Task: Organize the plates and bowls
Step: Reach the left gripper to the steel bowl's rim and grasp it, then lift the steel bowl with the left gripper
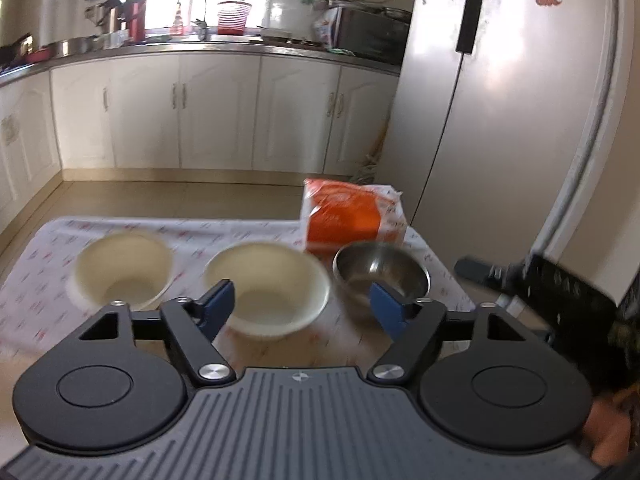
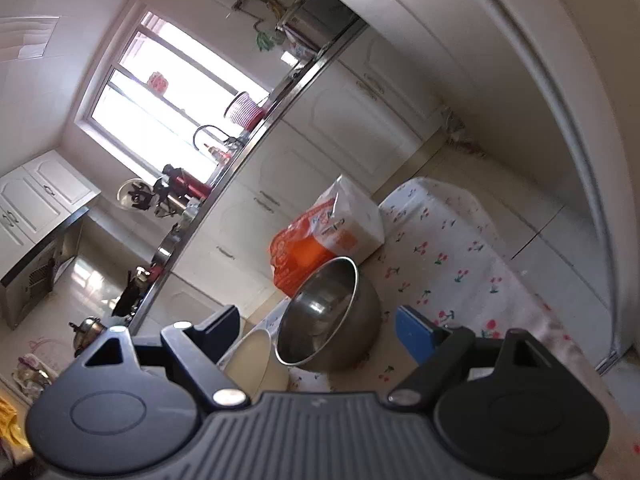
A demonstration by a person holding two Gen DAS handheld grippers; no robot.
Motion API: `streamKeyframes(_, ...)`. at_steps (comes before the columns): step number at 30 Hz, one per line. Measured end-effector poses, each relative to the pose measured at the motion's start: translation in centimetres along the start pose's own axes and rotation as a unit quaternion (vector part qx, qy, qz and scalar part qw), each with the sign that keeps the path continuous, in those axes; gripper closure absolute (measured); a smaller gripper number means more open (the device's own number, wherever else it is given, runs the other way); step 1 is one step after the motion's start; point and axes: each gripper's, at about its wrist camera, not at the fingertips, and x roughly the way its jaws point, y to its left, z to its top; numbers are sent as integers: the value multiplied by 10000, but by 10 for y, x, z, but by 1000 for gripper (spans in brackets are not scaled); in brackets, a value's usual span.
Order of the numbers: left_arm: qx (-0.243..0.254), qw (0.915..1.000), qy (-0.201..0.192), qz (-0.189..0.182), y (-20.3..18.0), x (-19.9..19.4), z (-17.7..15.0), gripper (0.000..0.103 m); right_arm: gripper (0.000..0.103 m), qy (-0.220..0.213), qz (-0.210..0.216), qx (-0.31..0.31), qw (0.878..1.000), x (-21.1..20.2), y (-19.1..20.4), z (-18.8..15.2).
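Observation:
Three bowls stand in a row on a table under a cherry-print cloth: a cream bowl at the left, a second cream bowl in the middle and a steel bowl at the right. My left gripper is open and low over the near edge, its fingers either side of the middle cream bowl without touching it. The right wrist view is rolled. In it my right gripper is open, with the steel bowl between its fingers and gaps on both sides. The cream bowl sits beside its left finger.
An orange and white bag stands just behind the steel bowl, also in the right wrist view. A tall white fridge rises right of the table. A person's patterned sleeve is at the right edge. White kitchen cabinets line the far wall.

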Motion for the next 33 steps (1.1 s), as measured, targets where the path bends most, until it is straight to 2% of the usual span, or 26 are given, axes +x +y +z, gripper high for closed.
streamKeyframes(2,-21,9999,87,-74,-7,23,10,32,17,73,25,21,10000,5,-2,-1)
streamKeyframes(6,21,9995,309,-60,-18,72,25,38,19,171,96,-36,9998,12,-3,-1)
streamKeyframes(8,-1,9992,411,25,-21,89,28,48,21,206,69,-116,9997,14,-2,-2)
streamKeyframes(9,27,9990,453,12,-24,99,29,49,22,229,64,-136,9996,15,-2,-3)
streamKeyframes(17,200,9979,579,-199,-33,134,31,50,19,418,484,118,9979,22,-11,-9)
streamKeyframes(24,-123,9943,907,-553,-30,154,37,50,9,340,722,161,9967,21,-10,-10)
streamKeyframes(26,-192,9922,1031,-674,-31,161,38,45,8,355,786,93,9962,23,-8,-10)
streamKeyframes(30,-223,9905,1167,-688,-30,165,34,42,7,419,1013,69,9940,28,-4,-11)
streamKeyframes(33,-300,9884,1310,-712,-27,164,29,43,3,429,1012,39,9939,30,-2,-12)
